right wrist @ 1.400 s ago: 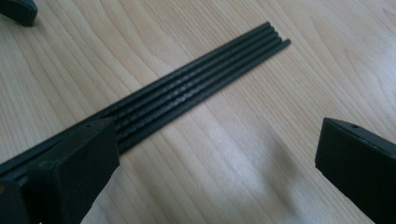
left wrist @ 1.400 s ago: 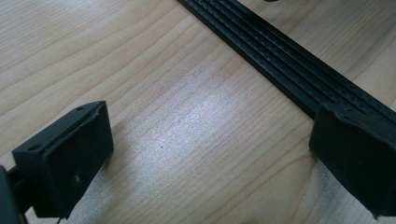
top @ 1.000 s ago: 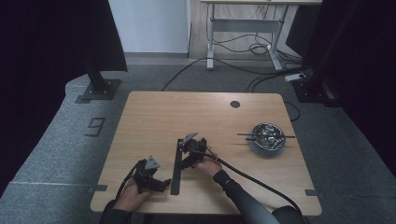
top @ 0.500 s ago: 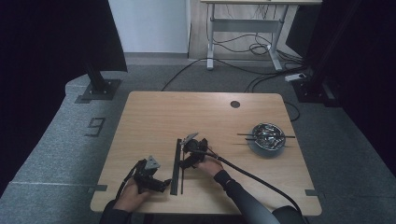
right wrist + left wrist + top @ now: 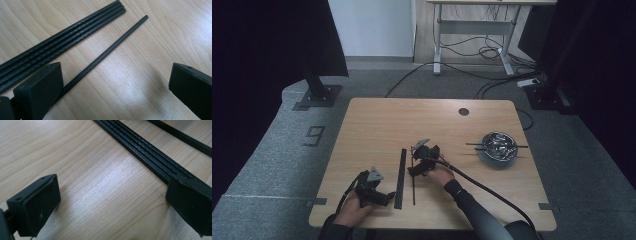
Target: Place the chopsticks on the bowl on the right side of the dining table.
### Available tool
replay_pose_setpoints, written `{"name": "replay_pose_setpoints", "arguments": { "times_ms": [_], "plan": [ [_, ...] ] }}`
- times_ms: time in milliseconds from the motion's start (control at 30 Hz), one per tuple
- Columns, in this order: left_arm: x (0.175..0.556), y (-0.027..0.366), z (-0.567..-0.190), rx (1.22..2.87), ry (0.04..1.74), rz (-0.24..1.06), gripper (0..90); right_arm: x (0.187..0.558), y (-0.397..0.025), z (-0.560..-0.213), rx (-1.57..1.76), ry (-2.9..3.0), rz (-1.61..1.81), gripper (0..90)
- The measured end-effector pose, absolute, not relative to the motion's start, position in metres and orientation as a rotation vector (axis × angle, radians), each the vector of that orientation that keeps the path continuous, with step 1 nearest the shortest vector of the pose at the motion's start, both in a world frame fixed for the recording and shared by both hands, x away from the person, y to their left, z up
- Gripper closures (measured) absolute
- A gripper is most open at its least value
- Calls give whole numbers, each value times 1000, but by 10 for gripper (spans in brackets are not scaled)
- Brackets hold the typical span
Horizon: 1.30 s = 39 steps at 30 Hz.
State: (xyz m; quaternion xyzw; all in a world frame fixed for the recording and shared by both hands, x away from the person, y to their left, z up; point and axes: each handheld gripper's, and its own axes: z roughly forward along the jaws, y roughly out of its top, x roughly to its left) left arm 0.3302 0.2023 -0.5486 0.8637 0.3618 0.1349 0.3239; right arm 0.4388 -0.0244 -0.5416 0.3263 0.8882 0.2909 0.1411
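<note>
On the table a bundle of black rods lies flat, running away from the person, with a single rod just beside it on its right, roughly parallel and apart from it. The left gripper rests low at the near end of the bundle, jaws spread wide over bare wood, the bundle passing under its right-hand jaw in the left gripper view. The right gripper sits over the far part of the rod, jaws wide and holding nothing; in the right gripper view the rod runs beside one jaw, the bundle next to it. A metal bowl with sticks across it stands well apart at the right
</note>
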Motion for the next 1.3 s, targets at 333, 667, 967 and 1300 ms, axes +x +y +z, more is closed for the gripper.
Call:
{"name": "replay_pose_setpoints", "arguments": {
  "times_ms": [333,667,967,1300],
  "plan": [
    [330,202,-549,2266,949,354,0,444,-46,-542,997,2537,833,0],
    [330,202,-549,2266,949,354,0,442,-76,-543,1034,2493,824,0],
    [330,202,-549,2266,949,354,0,437,-106,-545,1093,2473,835,0],
    [330,202,-549,2269,949,354,0,423,-135,-545,1116,2446,814,0]
  ]
}}
